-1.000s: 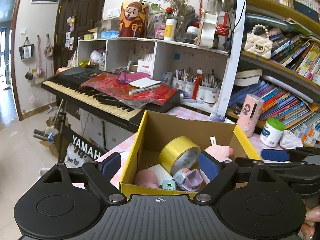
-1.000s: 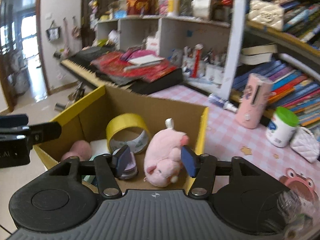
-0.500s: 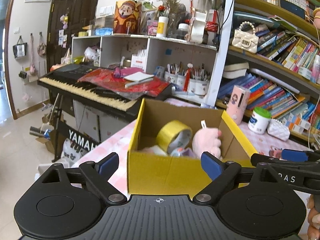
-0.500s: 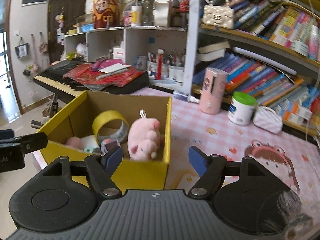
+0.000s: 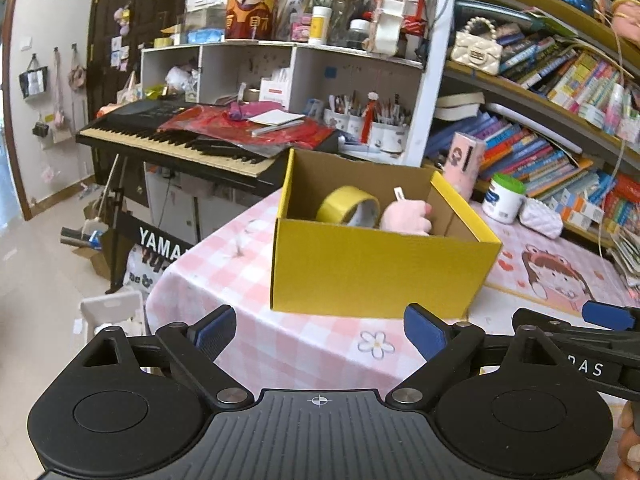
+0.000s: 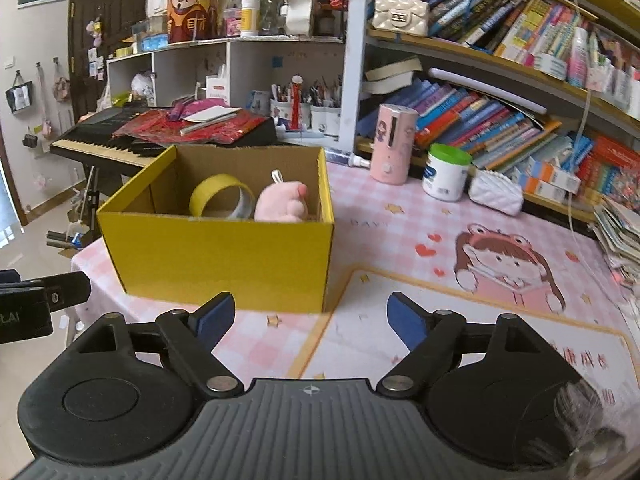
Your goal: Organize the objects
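Note:
A yellow cardboard box [image 5: 376,268] [image 6: 216,256] stands on the pink checked tablecloth. Inside it lean a roll of yellow tape [image 5: 348,204] [image 6: 220,196] and a pink plush pig [image 5: 406,216] [image 6: 280,204]. My left gripper [image 5: 320,332] hangs open in front of the box, nothing between its blue pads. My right gripper [image 6: 308,316] is also in front of the box, at its right corner; its jaws are opening and hold nothing. The right gripper's finger [image 5: 608,316] shows at the right edge of the left wrist view.
A pink cylinder device [image 6: 394,144], a white jar with a green lid [image 6: 446,176] and a white quilted pouch [image 6: 496,192] stand behind the box by the bookshelves. A keyboard [image 5: 180,144] sits off the table's left edge. A cartoon mat [image 6: 460,320] covers the table's right side.
Both grippers have drawn back from over the box to in front of it. The right gripper's jaws have widened, and the pink pig it stood around now lies in the box.

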`<state>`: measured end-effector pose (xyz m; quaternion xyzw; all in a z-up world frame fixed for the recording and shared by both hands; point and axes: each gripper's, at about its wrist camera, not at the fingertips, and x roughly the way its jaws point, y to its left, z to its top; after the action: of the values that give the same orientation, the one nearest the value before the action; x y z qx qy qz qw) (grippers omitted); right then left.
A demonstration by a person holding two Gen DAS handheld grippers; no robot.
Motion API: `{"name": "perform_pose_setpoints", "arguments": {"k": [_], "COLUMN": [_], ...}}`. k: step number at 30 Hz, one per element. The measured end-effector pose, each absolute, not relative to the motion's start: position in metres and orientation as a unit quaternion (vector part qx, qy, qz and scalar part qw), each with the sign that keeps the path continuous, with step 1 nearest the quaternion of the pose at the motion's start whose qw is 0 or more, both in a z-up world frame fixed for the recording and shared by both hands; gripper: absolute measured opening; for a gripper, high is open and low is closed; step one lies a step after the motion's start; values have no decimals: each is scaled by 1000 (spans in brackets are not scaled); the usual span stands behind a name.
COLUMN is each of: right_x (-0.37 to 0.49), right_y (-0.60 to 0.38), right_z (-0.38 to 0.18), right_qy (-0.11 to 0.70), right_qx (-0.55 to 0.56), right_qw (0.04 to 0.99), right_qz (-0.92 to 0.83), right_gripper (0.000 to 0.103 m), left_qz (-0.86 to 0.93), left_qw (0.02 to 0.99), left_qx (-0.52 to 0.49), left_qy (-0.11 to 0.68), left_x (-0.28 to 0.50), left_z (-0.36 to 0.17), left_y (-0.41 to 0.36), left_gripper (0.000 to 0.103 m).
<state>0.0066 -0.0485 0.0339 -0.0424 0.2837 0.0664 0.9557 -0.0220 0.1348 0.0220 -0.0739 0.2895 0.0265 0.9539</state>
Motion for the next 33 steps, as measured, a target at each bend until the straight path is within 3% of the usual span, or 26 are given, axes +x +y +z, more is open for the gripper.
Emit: {"name": "perform_pose_setpoints", "arguments": {"k": [14,33], "right_x": [-43,-59], "right_y": [-67,-96], "right_z": [19,22], "right_qy": [304,305], "right_qx": [-29,-17], "right_qw": [952,951], "right_qz": [0,-48], "right_gripper": [93,96], "left_qz": [-22,-53], "left_qw": [951,950], "left_qx": [-44,-27], "left_qy": [304,305], "left_x": [-46,-44], "left_z": [17,21], "left_y": [116,92], "left_gripper": [93,93]}}
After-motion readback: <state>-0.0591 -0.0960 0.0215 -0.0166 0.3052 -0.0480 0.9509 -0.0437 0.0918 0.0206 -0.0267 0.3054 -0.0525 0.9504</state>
